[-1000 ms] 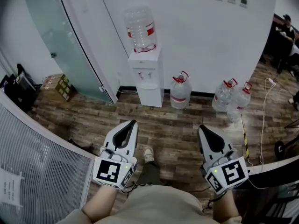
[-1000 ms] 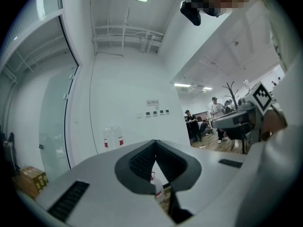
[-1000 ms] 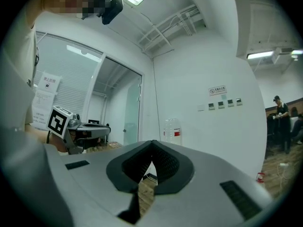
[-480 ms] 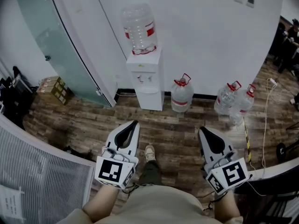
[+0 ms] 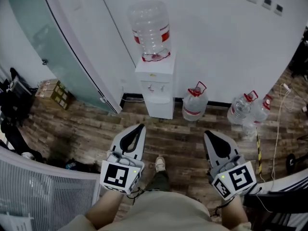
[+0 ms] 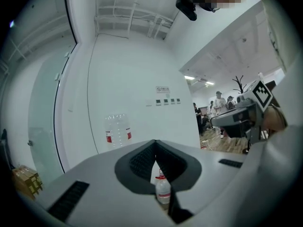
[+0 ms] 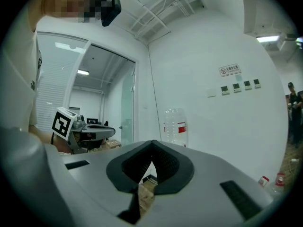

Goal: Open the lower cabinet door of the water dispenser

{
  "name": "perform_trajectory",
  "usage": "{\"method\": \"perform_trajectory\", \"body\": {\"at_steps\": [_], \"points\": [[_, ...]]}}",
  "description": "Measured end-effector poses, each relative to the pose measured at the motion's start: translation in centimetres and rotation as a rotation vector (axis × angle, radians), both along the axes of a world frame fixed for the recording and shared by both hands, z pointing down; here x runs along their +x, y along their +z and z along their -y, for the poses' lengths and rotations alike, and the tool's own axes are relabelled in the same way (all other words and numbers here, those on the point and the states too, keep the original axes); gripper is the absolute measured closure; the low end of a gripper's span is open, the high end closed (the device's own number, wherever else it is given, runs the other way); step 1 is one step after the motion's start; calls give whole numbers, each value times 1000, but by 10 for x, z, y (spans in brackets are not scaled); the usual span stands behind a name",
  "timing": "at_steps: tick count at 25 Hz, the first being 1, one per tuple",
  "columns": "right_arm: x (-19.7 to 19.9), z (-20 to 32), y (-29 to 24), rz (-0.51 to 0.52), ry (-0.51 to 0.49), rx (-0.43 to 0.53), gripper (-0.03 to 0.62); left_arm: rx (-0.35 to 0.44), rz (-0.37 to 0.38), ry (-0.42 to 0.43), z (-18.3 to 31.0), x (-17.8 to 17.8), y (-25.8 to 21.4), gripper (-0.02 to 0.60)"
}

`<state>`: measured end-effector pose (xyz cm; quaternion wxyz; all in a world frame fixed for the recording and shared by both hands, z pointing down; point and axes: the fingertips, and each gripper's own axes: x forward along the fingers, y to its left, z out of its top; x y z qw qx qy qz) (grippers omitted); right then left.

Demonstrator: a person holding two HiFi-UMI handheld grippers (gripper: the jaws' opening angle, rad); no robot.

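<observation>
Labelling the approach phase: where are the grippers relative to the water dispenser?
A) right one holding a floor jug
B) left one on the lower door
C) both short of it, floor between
C: in the head view the left gripper and right gripper, both shut and empty, sit well back from the water dispenser, with wood floor showing between.

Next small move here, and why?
Probably step closer: the water dispenser stands across a stretch of floor from the left gripper and right gripper, both shut and empty. Its lower door looks closed and likely out of reach.
</observation>
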<state>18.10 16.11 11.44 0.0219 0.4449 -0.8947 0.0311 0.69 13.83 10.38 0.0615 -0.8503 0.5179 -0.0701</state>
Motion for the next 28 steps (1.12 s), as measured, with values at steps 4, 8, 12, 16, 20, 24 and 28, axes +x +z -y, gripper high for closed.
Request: {"method": "perform_trajectory", "body": {"at_steps": [4,8,12,16,20,24,28], "points": [[-30,63,6,-31,0,-43,588,-22,-5,-10,62,-32,2,577],[-62,131,7,-49,1,-53,588,-31,-17,-9,123,-64,-4,577],[-87,179,8,-46,8,-64,588,-40,-7,5,169,-88,-2,577],[-99,219,10,-96,34,-53,588,-50,-18,6,209,-102,4,575],[-104,245,14,-104,36,-58,588,-51,-20,6,231,-109,13,575],[-105,265,12,-81,30,-54,588,-58,-39,2,246,-111,14,577],[-98,288,15,-67,14,-46,588,-64,-42,-14,260,-108,23,575]]}}
